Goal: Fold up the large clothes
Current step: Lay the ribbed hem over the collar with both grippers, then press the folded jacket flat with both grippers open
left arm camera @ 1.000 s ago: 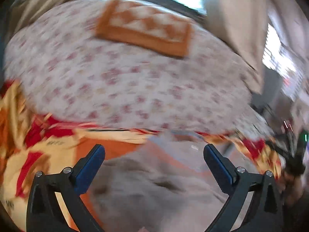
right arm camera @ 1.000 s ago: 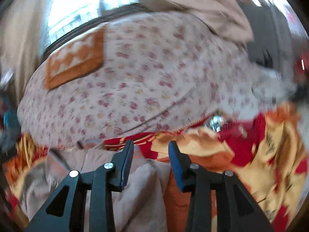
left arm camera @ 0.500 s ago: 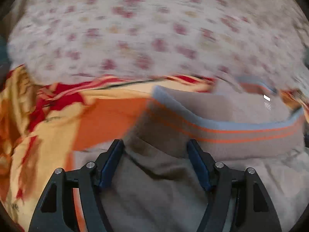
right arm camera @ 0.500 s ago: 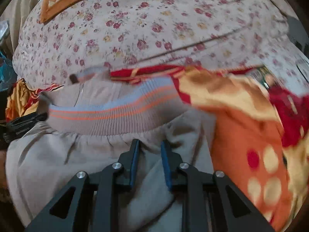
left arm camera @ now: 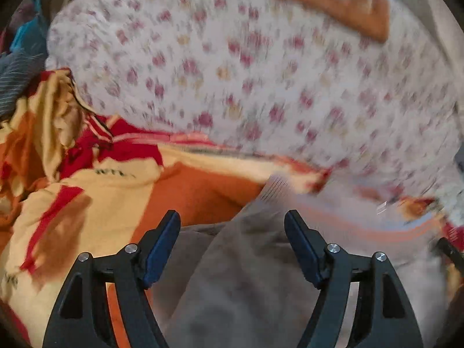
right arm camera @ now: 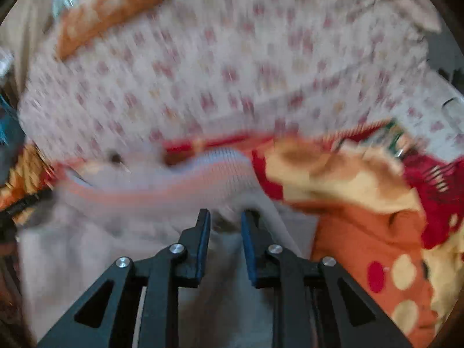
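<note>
Nearest the cameras, a grey-beige sweatshirt [left arm camera: 249, 284] lies on an orange, yellow and red patterned blanket [left arm camera: 87, 203], its ribbed hem [right arm camera: 185, 179], striped pale blue and orange, on the far side. The left gripper [left arm camera: 232, 229] stands fairly wide, its jaws opening, with sweatshirt cloth bunched between them but not pressed by the pads. The right gripper [right arm camera: 225, 226] is narrow, also opening a little, with a fold of the same cloth rising between its fingers; blur hides whether the pads pinch it. The garment looks soft, thick and limp, so it should sag and slide; the firmer ribbed hem or its corners seem the best hold. Beyond lie a floral bedsheet [left arm camera: 261, 72] and an orange checked cushion [left arm camera: 333, 0].
</note>
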### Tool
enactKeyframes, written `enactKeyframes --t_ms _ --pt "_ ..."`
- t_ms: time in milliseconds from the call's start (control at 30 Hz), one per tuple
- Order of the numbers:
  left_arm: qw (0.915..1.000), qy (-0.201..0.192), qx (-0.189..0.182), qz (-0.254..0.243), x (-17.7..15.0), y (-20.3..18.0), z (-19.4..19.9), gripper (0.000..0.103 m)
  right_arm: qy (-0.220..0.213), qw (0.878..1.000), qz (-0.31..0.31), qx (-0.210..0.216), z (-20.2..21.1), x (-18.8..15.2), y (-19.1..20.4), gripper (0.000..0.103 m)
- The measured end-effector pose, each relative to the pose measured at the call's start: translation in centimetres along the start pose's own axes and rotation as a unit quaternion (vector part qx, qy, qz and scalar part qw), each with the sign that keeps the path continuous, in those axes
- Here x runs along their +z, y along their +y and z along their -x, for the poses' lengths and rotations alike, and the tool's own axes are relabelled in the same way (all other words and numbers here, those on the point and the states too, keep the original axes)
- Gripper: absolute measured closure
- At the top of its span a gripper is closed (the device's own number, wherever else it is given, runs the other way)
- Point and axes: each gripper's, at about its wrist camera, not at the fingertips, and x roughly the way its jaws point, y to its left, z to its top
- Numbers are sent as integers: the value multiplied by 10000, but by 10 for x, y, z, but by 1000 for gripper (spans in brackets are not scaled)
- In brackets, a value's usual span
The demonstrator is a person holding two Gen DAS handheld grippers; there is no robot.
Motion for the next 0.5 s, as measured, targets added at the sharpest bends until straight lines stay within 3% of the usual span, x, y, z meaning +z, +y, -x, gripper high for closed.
enactKeyframes --t_ms 33,67,133,233,367,400,500 --pt "9997 -96 -209 57 0 -1 14 36 -258 9997 38 25 20 1 6 67" --pt "9987 -182 -470 84 -3 -2 29 36 -481 9987 93 152 38 -1 15 48" --pt "9970 -158 -753 19 -14 -9 41 36 -751 9963 157 393 57 -6 31 31" --pt "9967 168 -751 -238 -30 -22 27 36 -413 9957 501 659 44 -15 59 31" --pt "9959 694 278 -519 -49 -18 -21 36 423 9953 866 70 -15 -29 65 32" --pt "9964 713 268 -364 -50 -13 -27 33 647 9951 744 -124 -31 -35 56 32" --pt "9970 653 267 -329 -54 -14 -23 33 605 9964 593 -33 -36 -39 50 26"
